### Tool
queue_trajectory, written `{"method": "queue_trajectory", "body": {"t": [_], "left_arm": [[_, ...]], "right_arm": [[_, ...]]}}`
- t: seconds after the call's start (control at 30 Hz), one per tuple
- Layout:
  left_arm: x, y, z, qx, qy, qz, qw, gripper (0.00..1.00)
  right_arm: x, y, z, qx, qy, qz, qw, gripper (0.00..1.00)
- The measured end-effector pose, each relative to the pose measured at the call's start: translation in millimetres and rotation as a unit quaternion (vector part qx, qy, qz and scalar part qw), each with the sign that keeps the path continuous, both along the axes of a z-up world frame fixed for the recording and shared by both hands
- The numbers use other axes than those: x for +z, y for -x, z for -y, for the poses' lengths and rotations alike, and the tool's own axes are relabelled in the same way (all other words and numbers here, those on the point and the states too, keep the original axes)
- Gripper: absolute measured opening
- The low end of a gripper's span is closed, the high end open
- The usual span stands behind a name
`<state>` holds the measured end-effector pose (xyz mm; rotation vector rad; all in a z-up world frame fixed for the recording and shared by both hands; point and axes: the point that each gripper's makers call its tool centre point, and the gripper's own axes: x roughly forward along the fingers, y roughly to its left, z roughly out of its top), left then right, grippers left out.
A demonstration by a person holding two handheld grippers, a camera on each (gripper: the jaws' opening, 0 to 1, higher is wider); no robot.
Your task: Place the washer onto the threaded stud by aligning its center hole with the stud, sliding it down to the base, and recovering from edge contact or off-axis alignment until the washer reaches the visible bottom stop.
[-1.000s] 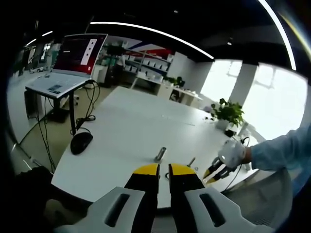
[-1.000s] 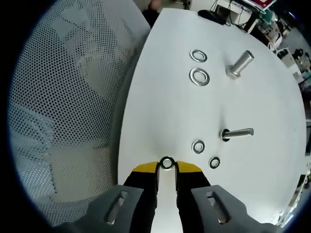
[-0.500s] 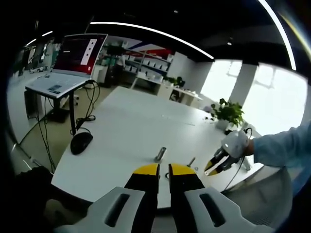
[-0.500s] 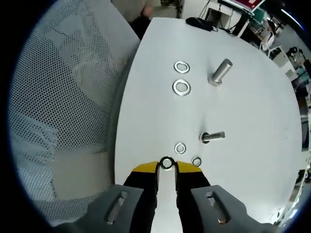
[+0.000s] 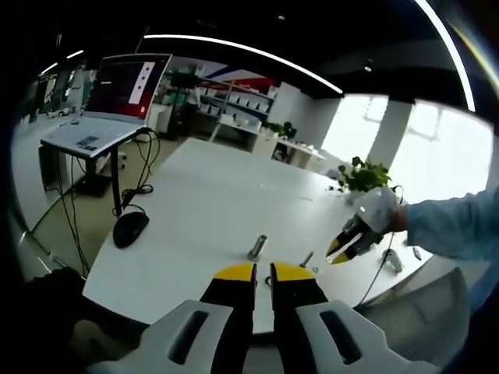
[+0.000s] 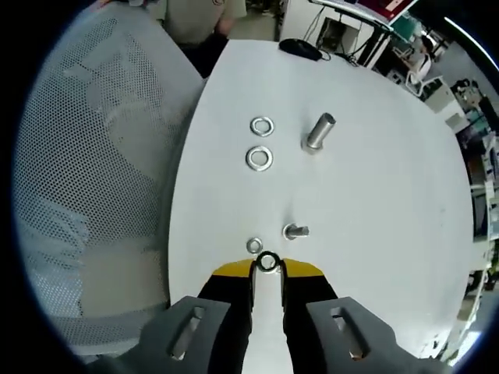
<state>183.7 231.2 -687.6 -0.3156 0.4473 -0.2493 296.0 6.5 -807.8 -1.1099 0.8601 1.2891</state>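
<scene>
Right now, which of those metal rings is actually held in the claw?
The small dark-centred metal washer pinched between the right claw's yellow tips; the other three silver washers lie flat on the white table.

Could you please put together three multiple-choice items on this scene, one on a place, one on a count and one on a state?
1. Where is the held washer?
A. between the right gripper fingers
B. on the large stud
C. on the mesh chair

2. How many loose washers lie on the white table in the right gripper view?
A. one
B. three
C. six

3. What is the state of the small stud?
A. bare, no washer on it
B. lying off the table
C. gripped by the left gripper

Answers: 1 A, the ring sits pinched at the yellow fingertips. 2 B, two near the large stud and one near the small stud. 3 A, its shaft stands free beside the held washer.
</scene>
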Motion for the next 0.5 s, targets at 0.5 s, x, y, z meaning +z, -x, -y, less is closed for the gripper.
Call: {"method": "queue_trajectory", "body": {"t": [0.5], "left_arm": [[-0.1,-0.3,0,0.000,0.001,0.000,1.0000,0.04]], "right_arm": [[0.3,-19,-13,-0.018,-0.017,0.028,0.9993,0.13]]}}
